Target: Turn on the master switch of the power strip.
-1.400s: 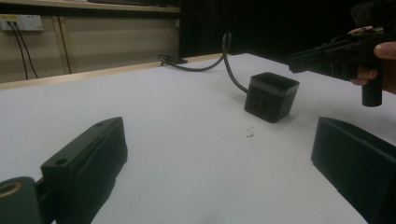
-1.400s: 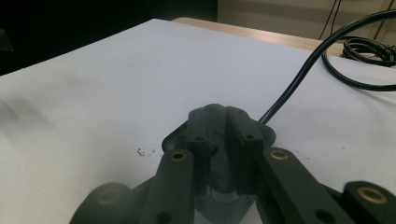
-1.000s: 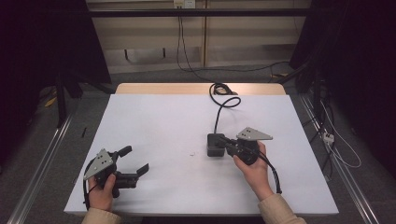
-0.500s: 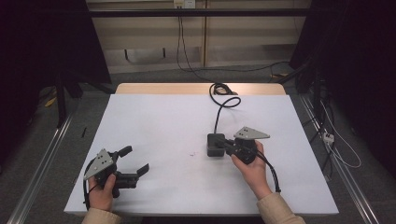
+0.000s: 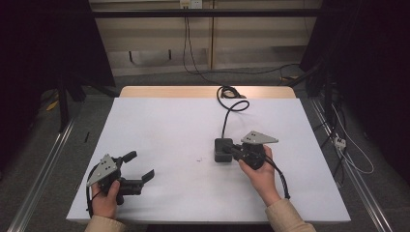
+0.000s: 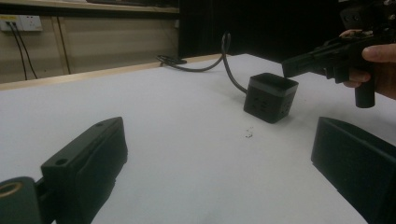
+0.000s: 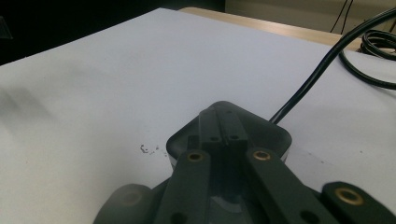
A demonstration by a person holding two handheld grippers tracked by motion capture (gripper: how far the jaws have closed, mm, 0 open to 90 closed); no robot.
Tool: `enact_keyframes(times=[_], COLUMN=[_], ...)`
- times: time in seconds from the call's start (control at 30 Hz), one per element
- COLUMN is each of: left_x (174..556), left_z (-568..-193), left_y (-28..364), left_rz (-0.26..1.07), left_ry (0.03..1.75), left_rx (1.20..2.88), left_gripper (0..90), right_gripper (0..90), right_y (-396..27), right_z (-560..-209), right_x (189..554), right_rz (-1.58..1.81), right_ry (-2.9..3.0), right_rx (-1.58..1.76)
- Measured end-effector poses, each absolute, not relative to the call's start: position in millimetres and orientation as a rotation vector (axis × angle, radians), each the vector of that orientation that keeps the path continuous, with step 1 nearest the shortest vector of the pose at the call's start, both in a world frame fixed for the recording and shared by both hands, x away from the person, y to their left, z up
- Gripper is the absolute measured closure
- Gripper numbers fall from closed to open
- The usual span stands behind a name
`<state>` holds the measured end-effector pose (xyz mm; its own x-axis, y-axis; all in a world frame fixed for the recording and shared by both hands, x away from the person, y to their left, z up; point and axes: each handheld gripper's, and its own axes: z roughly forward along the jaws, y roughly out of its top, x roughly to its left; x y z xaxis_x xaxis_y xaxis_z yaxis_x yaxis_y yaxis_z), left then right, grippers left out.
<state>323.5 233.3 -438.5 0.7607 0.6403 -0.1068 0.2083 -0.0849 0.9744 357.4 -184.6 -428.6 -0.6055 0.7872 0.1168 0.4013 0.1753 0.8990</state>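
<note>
My two grippers are matte black, each topped with a grey three-cornered plate (image 5: 259, 138). Brass-ringed screw holes dot the right gripper's (image 7: 223, 128) linkage bars. Beige sleeves (image 5: 289, 216) cover both forearms below the plates.

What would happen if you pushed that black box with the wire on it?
The black box looks squat and flat-bottomed, so it would probably slide, not tip. Its thick cable curves away stiffly and may tug it sideways.
</note>
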Motion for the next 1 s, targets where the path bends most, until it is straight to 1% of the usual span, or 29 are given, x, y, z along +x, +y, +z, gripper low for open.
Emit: enact_keyframes(times=[1.0], left_x=[323.4], left_z=[-439.4], left_y=[232.8], left_rz=[0.403], left_ry=[0.694], left_rx=[1.648], left_gripper=[3.2], right_gripper=[90.0], right_y=[-180.8], right_z=[-431.5], right_x=[359.3], right_rz=[1.376], right_ry=[2.102], right_rx=[1.098])
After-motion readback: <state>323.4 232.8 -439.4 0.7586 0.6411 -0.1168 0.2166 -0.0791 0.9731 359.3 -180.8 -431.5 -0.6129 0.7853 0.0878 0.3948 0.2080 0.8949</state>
